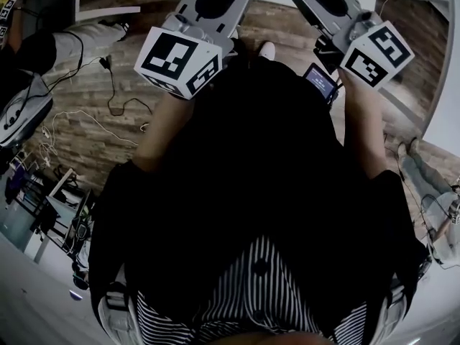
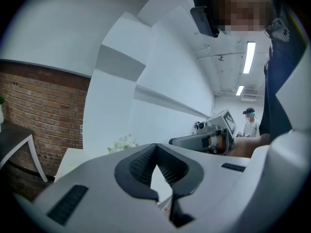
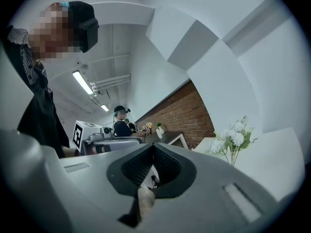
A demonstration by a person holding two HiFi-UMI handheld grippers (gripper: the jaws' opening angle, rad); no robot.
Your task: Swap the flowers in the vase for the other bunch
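Above the wooden floor (image 1: 93, 128), the person holds both grippers up before the body, side by side. The left gripper (image 2: 155, 147) is closed, its pads meeting at the tip with nothing between them. The right gripper (image 3: 153, 147) is closed and empty too. A bunch of white flowers (image 3: 233, 139) stands well ahead at a white table (image 3: 277, 159); the right gripper hides its lower stems, so a vase cannot be seen.

The flowers (image 3: 232, 139) are white, the brick wall (image 3: 180, 111) red.
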